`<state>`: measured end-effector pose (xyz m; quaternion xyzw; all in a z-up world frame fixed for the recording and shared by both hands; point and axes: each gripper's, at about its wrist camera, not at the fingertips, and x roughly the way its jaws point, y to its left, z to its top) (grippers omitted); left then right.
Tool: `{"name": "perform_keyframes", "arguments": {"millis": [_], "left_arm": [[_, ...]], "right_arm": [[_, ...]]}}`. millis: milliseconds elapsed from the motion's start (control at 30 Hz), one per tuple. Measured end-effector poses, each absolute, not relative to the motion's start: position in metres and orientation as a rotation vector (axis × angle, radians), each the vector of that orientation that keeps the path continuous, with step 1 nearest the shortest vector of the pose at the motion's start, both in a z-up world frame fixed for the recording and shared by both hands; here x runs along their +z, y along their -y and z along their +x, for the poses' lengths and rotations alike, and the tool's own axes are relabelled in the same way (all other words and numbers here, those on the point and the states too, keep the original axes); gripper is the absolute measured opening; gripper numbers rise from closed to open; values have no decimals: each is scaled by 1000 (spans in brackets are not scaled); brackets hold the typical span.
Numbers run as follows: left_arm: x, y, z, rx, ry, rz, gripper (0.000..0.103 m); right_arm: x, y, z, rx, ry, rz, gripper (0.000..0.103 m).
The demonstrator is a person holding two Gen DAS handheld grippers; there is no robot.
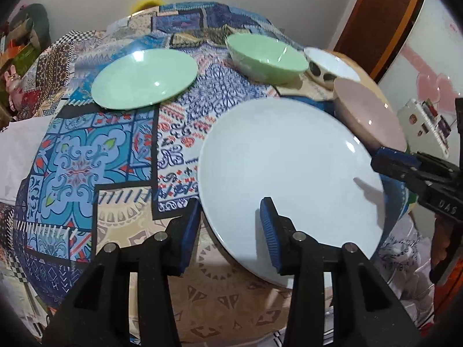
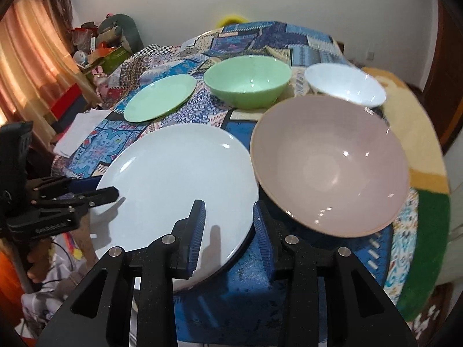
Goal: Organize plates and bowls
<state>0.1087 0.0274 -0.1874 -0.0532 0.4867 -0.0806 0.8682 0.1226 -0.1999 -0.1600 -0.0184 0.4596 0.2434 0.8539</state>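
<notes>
A large pale blue plate point(image 1: 289, 179) point(image 2: 179, 185) lies at the near side of the patterned tablecloth. My left gripper point(image 1: 230, 228) point(image 2: 107, 190) is open and straddles the plate's left rim, one pad over the plate and one off it. On the opposite rim, my right gripper point(image 2: 230, 228) point(image 1: 382, 162) is also open, with the rim between its pads. A pink bowl point(image 2: 330, 164) point(image 1: 370, 115) stands just right of the plate. Farther back are a green plate point(image 1: 144, 78) point(image 2: 160, 97), a green bowl point(image 1: 266, 57) point(image 2: 249, 84) and a white bowl point(image 1: 330, 63) point(image 2: 344, 86).
The table point(image 1: 86, 159) has a busy blue patchwork cloth, and bare cloth shows left of the pale blue plate. White papers point(image 2: 78, 133) lie at the table's left edge. Toys and boxes point(image 2: 107, 46) crowd the back left corner by a curtain. A white wall stands behind.
</notes>
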Motion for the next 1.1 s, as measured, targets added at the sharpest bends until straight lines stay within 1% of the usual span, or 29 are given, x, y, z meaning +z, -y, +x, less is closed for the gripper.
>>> {"name": "perform_keyframes", "arguments": {"millis": [100, 200, 267, 433, 500, 533, 567, 700, 900, 1100], "left_arm": [[-173, -34, 103, -152, -969, -106, 42], [-161, -42, 100, -132, -928, -108, 47], [-151, -51, 99, -107, -890, -113, 57], [-127, -78, 104, -25, -787, -121, 72], [-122, -89, 109, 9, -769, -129, 80], [-120, -97, 113, 27, -763, -142, 86], [-118, -103, 117, 35, -761, -154, 89], [-118, -124, 134, 77, -761, -165, 92], [-129, -154, 165, 119, -775, -165, 94], [-155, -190, 211, 112, -850, -218, 94]], "right_arm": [[-154, 197, 125, 522, -961, -30, 33], [-149, 187, 128, 532, -942, -31, 33], [-145, 181, 130, 544, -928, -29, 34], [-133, 159, 142, 569, -896, -41, 36], [-129, 151, 145, 572, -884, -47, 45], [-126, 146, 148, 572, -871, -52, 47], [-124, 142, 150, 573, -858, -57, 50], [-115, 124, 164, 573, -822, -76, 63], [-118, 97, 190, 607, -849, -65, 64], [-130, 67, 209, 625, -871, -71, 64]]}}
